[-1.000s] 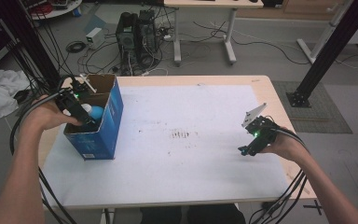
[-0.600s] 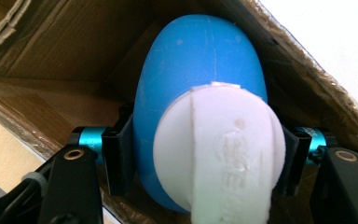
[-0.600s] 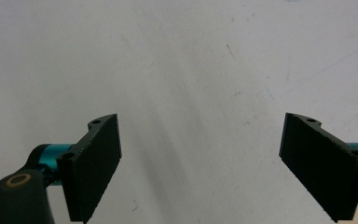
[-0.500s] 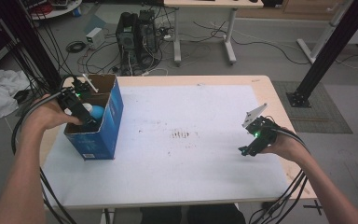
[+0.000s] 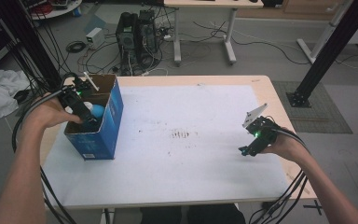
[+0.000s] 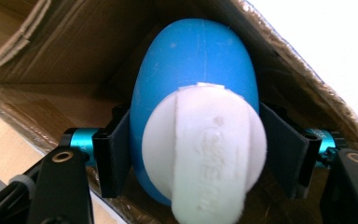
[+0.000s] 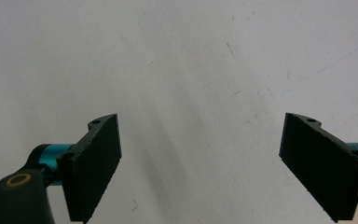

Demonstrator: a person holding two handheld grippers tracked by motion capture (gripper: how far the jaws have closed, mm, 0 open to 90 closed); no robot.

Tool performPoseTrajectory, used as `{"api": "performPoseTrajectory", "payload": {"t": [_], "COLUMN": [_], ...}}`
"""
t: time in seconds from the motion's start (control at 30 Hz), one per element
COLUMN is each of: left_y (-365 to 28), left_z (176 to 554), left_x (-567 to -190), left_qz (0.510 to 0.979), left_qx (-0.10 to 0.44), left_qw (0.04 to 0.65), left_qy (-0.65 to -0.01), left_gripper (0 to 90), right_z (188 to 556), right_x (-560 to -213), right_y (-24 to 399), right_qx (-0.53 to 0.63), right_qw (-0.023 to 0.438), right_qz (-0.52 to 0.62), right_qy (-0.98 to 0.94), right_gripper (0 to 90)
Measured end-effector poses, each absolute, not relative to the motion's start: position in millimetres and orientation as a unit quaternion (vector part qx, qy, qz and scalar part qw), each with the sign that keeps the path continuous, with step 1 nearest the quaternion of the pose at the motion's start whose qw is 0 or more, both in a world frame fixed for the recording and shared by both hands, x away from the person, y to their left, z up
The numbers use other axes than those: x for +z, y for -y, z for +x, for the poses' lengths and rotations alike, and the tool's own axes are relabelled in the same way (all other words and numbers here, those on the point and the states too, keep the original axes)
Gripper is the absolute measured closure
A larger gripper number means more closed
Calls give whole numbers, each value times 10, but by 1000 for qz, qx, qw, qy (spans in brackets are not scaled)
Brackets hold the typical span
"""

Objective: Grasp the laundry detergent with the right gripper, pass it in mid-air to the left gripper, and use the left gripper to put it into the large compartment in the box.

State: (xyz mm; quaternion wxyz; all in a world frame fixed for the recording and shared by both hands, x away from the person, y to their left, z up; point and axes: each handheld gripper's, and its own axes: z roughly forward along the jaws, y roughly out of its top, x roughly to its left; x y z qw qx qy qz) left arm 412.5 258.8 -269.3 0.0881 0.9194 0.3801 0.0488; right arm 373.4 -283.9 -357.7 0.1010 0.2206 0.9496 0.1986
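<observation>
Blue egg-shaped object [image 6: 193, 74] with round white cap [image 6: 205, 149], cap crossed by raised white bar with embossed lettering. Sits inside open blue cardboard box [image 5: 114, 116], cap end toward box opening. Box stands upright near table's left edge, flaps open, brown inside.

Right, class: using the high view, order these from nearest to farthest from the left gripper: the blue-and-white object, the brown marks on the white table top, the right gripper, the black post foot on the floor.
1. blue-and-white object, in the blue box, at the left gripper.
2. brown marks, mid-table.
3. right gripper, near the table's right edge.
4. black post foot, on the floor beyond the right edge.
</observation>
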Motion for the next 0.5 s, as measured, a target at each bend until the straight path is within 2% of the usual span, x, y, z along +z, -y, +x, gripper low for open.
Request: {"api": "performPoseTrajectory", "payload": {"t": [0.5], "left_y": [-2572], "left_z": [4111], "left_x": [-2497], "left_qz": [918], "left_qx": [62], "left_qw": [91], "left_qy": [-381], "left_gripper": [287], "right_z": [3732], "right_x": [-3560], "right_y": [2850], "right_qx": [195], "right_qw": [100], "right_qz": [218], "right_qy": [-951], "right_gripper": [120]}}
